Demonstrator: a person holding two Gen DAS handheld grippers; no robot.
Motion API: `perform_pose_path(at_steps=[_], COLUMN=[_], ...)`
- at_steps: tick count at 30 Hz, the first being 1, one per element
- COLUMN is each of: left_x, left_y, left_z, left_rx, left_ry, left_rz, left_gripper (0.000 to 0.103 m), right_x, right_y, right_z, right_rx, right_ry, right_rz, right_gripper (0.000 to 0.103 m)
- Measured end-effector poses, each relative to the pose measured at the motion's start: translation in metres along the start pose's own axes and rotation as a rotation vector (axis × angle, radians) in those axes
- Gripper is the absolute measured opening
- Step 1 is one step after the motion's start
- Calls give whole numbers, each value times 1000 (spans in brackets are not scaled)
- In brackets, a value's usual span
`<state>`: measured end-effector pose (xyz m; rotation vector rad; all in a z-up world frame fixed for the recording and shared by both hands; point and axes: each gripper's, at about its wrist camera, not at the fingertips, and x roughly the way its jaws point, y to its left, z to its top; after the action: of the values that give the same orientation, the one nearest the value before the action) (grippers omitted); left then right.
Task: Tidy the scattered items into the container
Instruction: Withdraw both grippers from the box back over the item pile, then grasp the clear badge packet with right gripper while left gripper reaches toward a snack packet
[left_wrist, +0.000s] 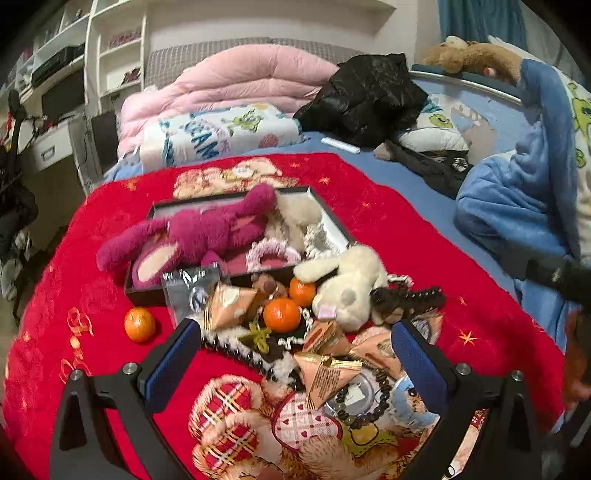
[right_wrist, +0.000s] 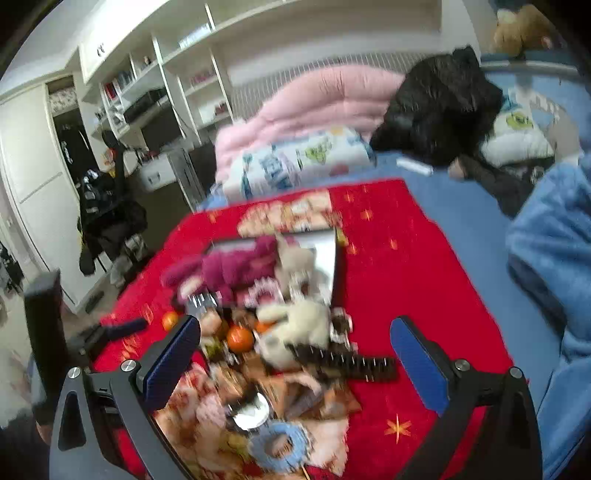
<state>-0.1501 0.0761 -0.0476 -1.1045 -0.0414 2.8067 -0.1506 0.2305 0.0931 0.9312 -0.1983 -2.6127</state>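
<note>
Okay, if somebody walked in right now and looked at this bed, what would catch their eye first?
Probably the magenta plush toy sprawled across the shallow black box on the red blanket, spilling over its left edge. In front of the box lies a heap of clutter, with a white plush and bright tangerines; one more tangerine lies apart at the left.

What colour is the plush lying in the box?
Magenta-pink plush, clearest in the left wrist view.
</note>
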Motion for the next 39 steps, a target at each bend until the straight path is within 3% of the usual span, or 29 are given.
perform_pose_path(at_steps=[4, 10, 16, 21, 28, 33, 39], left_x=[21, 38, 45, 57, 71, 76, 84], left_y=[2, -5, -5, 0, 2, 1, 2], left_z=[-13, -22, -24, -29, -36, -38, -42], left_rx=[-24, -11, -16, -45, -53, -51, -47], left_ry=[63, 111, 127, 168, 213, 231, 254], left_rz=[10, 12, 23, 15, 10, 5, 14], left_gripper=[103, 103, 103, 103, 103, 103, 103], right_x=[20, 40, 68, 84, 89, 86, 100], right_y=[-21, -35, -34, -30, -21, -16, -18], right_z=[-22, -33, -48, -53, -58, -56, -63], right_rx=[120, 151, 218, 274, 255, 234, 230], right_ry=[135, 215, 352, 392, 422, 411, 451], right_rz=[-61, -73, 11, 54, 4, 34, 0], right_gripper=[101, 85, 68, 60, 49, 38, 28])
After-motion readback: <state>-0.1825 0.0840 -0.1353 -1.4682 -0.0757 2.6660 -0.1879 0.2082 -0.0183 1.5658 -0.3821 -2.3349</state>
